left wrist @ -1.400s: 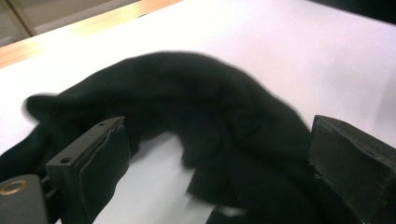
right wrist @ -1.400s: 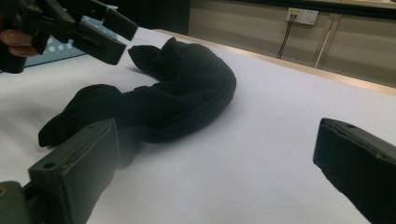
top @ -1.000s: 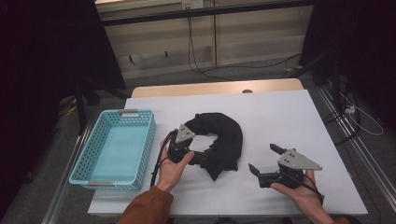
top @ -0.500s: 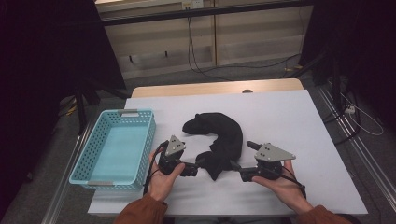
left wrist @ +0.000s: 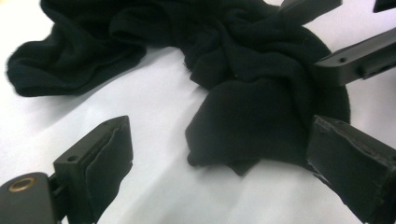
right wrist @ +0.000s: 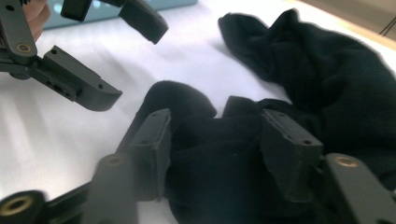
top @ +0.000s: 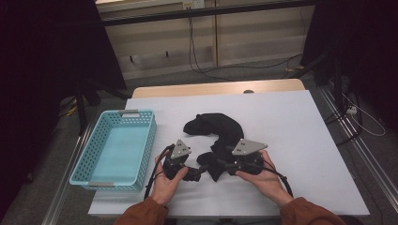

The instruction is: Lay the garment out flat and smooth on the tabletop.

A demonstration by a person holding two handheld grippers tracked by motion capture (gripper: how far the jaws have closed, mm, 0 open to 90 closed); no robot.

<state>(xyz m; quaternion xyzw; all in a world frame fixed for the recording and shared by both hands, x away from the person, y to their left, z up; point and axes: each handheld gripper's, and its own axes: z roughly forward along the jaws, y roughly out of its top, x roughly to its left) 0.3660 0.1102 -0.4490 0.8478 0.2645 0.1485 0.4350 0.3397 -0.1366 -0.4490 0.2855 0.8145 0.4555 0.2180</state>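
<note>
Black fleece garment, bunched mid-table, near corner straight ahead of both grippers. Right gripper half-closed and just been closing, straddling the near fold, nearer. Left gripper wide, corner between jaws, untouched.

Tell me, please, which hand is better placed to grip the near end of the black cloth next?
The right, probably. The right tongs have just been closing and already straddle a fold of the black cloth. The left tongs stand wide open, with the cloth's near corner between the jaws but untouched.
</note>
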